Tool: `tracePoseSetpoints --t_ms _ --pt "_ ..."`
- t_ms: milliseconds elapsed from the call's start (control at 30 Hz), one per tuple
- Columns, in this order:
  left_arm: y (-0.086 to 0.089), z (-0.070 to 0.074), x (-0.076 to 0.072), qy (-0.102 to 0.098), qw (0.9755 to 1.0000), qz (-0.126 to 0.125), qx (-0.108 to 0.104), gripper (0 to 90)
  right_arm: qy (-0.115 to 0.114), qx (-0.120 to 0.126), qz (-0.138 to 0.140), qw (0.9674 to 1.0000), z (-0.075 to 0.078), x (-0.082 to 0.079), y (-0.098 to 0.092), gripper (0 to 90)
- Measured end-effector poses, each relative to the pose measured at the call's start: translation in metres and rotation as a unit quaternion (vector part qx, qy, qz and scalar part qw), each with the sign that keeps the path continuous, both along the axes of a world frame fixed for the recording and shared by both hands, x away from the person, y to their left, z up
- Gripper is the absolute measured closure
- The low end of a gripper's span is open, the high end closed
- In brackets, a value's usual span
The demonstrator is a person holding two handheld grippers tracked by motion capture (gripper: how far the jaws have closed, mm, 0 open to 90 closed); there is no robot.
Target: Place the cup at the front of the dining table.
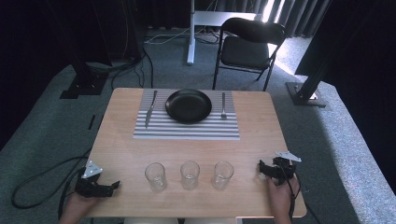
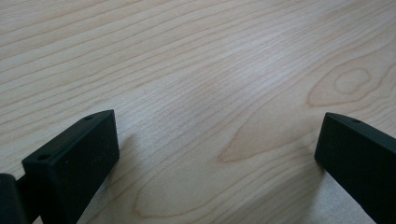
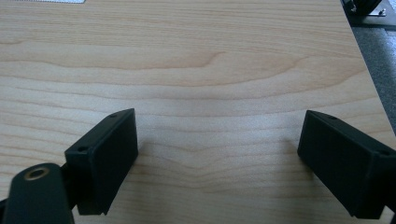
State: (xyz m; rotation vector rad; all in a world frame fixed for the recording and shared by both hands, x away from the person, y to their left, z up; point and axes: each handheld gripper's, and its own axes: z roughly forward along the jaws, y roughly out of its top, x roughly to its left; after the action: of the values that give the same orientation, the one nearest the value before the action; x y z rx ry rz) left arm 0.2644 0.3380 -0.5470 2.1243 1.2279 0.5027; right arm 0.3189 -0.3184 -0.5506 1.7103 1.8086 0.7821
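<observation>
1. Your left gripper (image 1: pixel 113 185) rests at the near left corner of the table (image 1: pixel 121 154), well left of the row of glasses; its jaws stand wide apart with only bare wood between them (image 2: pixel 219 140).
2. Your right gripper (image 1: pixel 261 169) sits at the near right corner, just right of the row of glasses; its jaws are also spread wide and hold nothing (image 3: pixel 217 149).
3. Three clear glasses stand upright in a row between your two grippers: the left glass (image 1: pixel 155 176), the middle glass (image 1: pixel 190 174) and the right glass (image 1: pixel 223 174), each apart from its neighbour.
4. Beyond the glasses lies a striped mat (image 1: pixel 187 130) with a black plate (image 1: pixel 188 105) on it.
5. A knife (image 1: pixel 149 110) lies on the mat left of the plate, and a fork (image 1: pixel 223 105) lies right of it.
6. Past the table's far edge stands a black chair (image 1: pixel 247 46).
</observation>
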Motion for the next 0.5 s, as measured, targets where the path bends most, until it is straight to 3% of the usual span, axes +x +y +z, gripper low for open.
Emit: tracePoseSetpoints --t_ms 500 --pt "-0.0003 0.0011 -0.0037 -0.004 0.9995 -0.031 -0.002 5.3 0.000 0.000 0.000 1.0000 0.0000 0.0000 0.0000 11.6"
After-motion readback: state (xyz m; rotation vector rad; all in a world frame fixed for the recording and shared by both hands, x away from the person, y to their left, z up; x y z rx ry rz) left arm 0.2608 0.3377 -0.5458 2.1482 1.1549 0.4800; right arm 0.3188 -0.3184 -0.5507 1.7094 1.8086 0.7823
